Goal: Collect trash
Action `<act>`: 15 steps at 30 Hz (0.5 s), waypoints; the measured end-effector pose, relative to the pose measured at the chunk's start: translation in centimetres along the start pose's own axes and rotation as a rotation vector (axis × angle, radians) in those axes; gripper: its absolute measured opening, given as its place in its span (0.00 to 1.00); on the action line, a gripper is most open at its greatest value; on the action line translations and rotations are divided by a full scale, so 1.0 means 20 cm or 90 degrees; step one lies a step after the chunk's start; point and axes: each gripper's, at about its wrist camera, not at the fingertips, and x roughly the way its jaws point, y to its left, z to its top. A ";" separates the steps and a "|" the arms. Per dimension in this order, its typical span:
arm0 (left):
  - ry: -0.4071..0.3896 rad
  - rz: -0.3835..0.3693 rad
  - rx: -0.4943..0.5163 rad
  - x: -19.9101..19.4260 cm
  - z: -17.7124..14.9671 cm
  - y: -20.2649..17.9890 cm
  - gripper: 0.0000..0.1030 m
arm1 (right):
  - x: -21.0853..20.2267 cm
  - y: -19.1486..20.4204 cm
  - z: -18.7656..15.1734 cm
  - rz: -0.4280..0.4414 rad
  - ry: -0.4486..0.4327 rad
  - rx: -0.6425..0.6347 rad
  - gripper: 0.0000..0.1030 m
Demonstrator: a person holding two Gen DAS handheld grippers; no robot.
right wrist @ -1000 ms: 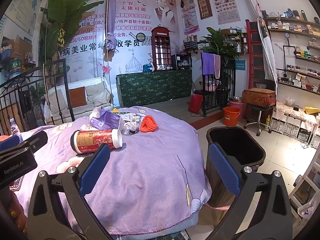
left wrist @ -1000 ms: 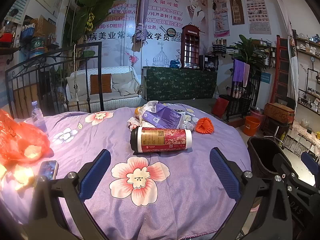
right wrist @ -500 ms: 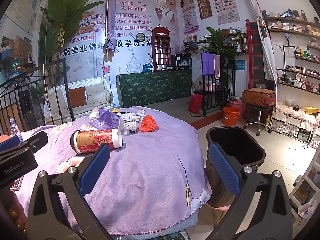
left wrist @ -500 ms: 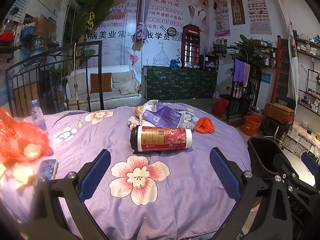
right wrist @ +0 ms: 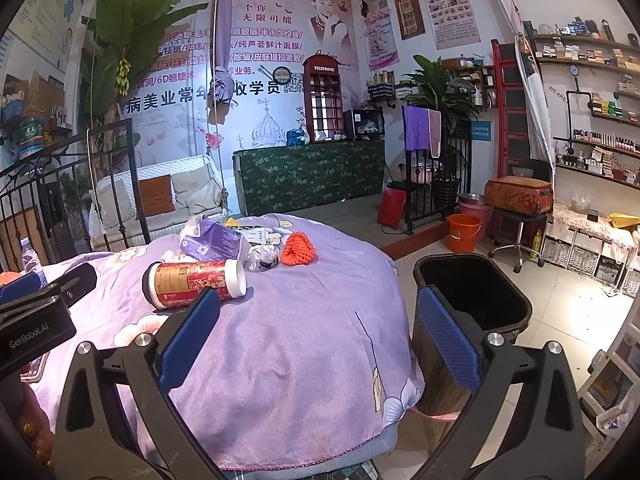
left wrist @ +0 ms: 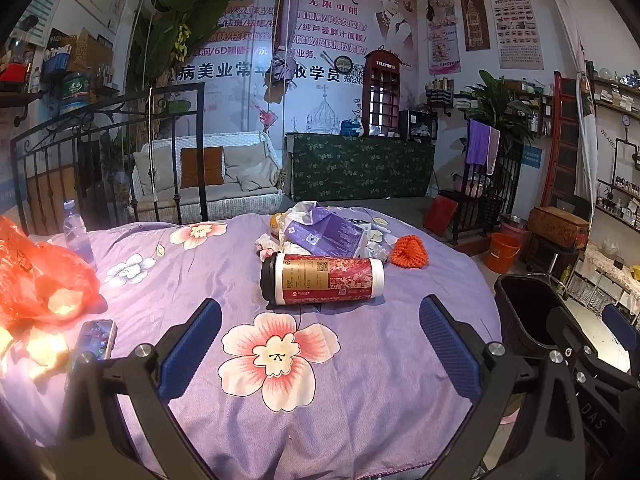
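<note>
A beauty salon or cosmetics training shop is shown. The walls are covered with a large advertising mural [left wrist: 320, 52] and eyelash charts [right wrist: 452, 4], and small product bottles are lined up on wall shelves [right wrist: 600, 148]. A cushioned wicker sofa [left wrist: 208, 184] and a green-draped counter [right wrist: 312, 172] are set behind.

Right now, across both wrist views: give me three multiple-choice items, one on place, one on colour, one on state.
1. Where is the black bin?
A. on the table
B. on the floor beside the table's right edge
C. under the sofa

2. What colour is the mesh sleeve?
A. orange
B. green
C. white

3. How is the red canister posed?
A. upright
B. lying on its side
C. held in fingers

Key: 1 B, it stands on tiles beside the purple cloth. 2 A, plainly orange. 3 B, lying flat; both grippers open, empty.
</note>
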 end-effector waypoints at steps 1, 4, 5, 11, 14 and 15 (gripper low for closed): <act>-0.001 -0.001 0.000 0.00 0.00 0.00 0.95 | 0.00 0.00 0.00 0.000 0.000 0.001 0.95; 0.000 0.000 0.000 0.01 -0.02 0.00 0.95 | 0.00 0.00 0.00 0.000 0.001 0.001 0.95; 0.000 -0.001 -0.001 0.01 -0.02 0.00 0.95 | 0.00 0.01 0.00 0.000 0.002 0.001 0.95; -0.001 0.000 -0.001 0.00 -0.01 0.01 0.95 | 0.00 0.01 0.00 0.001 0.002 0.002 0.95; 0.000 0.000 -0.001 0.01 -0.01 0.01 0.95 | 0.00 0.01 0.00 0.000 0.002 0.002 0.95; 0.001 0.000 -0.002 0.01 -0.02 0.01 0.95 | 0.00 0.02 0.00 0.001 0.002 0.002 0.95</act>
